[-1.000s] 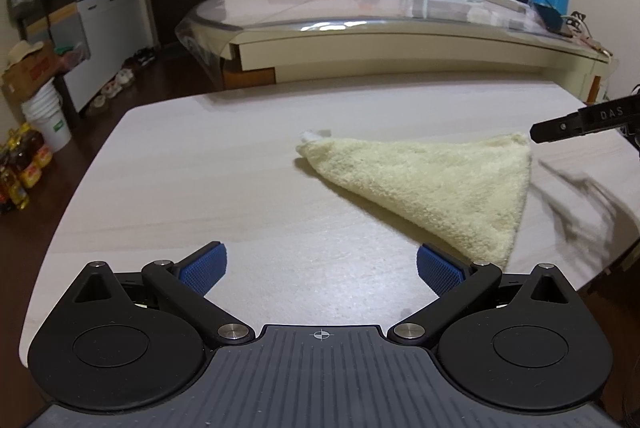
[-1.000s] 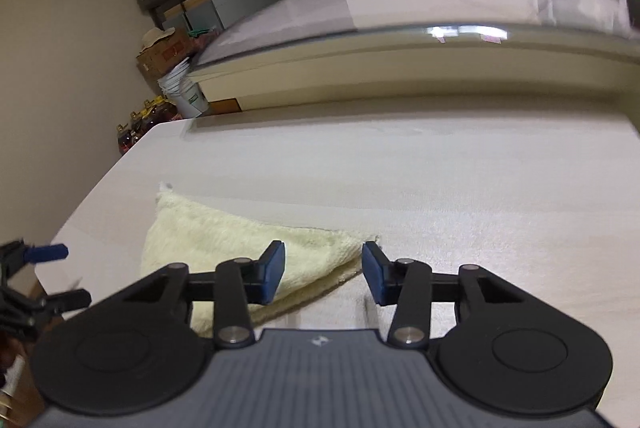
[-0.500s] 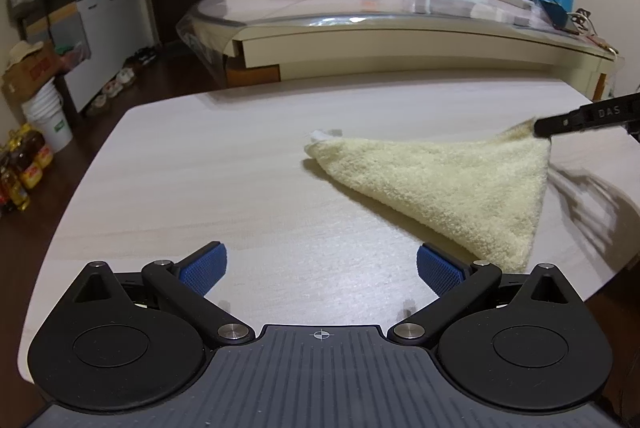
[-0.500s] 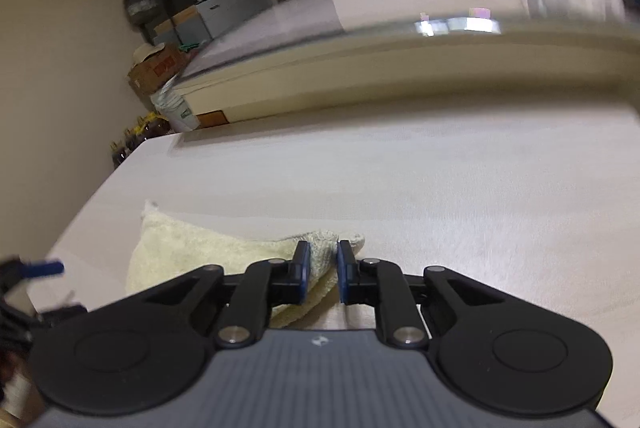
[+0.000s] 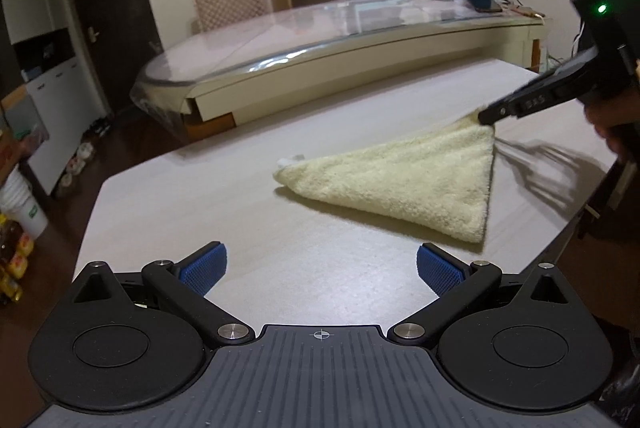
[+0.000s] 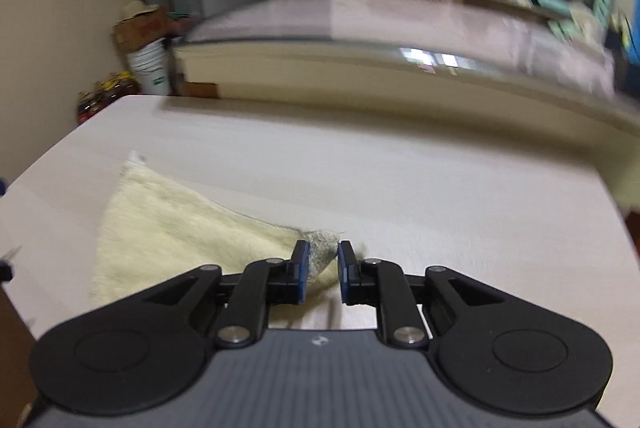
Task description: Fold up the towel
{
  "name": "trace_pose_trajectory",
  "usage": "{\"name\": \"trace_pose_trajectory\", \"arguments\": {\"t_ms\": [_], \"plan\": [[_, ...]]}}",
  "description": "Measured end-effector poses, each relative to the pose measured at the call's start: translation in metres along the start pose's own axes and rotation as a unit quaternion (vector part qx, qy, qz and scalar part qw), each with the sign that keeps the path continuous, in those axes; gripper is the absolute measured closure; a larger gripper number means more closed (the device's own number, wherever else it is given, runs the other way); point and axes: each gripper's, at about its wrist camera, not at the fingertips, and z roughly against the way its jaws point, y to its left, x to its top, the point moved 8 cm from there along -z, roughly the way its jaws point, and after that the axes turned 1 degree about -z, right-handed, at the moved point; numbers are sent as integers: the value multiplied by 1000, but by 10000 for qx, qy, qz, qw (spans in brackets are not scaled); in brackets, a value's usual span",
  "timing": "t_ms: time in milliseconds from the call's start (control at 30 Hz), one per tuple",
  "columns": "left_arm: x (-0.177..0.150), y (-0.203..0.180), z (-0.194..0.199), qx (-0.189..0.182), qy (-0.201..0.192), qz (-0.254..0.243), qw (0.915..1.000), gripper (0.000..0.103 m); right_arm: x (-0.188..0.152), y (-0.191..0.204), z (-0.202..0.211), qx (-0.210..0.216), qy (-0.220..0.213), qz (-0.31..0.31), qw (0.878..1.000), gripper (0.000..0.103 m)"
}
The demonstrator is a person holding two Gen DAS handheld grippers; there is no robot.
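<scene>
The right hand-held gripper [image 6: 324,262] pinches the towel [image 5: 408,184] corner at two o'clock on the table [image 5: 200,196]; the left hand-held gripper [image 5: 320,268] gapes empty. Lift gently, carry the corner across toward nine o'clock, keeping edges aligned.

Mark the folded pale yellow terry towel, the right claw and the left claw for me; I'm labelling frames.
Folded pale yellow terry towel [image 5: 404,184]: left wrist view, middle of the triangle.
Right claw [image 6: 323,268]: right wrist view, between pads pinching the towel's corner.
Left claw [image 5: 321,270]: left wrist view, between open pads.
</scene>
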Motion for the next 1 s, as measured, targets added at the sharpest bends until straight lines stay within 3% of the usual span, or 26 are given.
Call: {"name": "trace_pose_trajectory", "arguments": {"t_ms": [233,433,533,733,1000], "plan": [[1,-7,-4,-156,-48,-44,9999,0,4,7,13,-125,-342,157,9992,88],[10,-22,3,-583,-513,-484,9958,0,20,69,61,1147,-846,540,9883,88],[12,-29,9,-787,-731,-896,9902,0,14,124,77,2078,-589,1228,9686,88],[-5,-35,13,-701,-712,-1982,9751,0,1,176,85,3122,-133,1698,9346,88],[-27,-29,17,-855,-610,-2277,9680,0,-22,215,68,3608,378,1859,9131,88]]}}
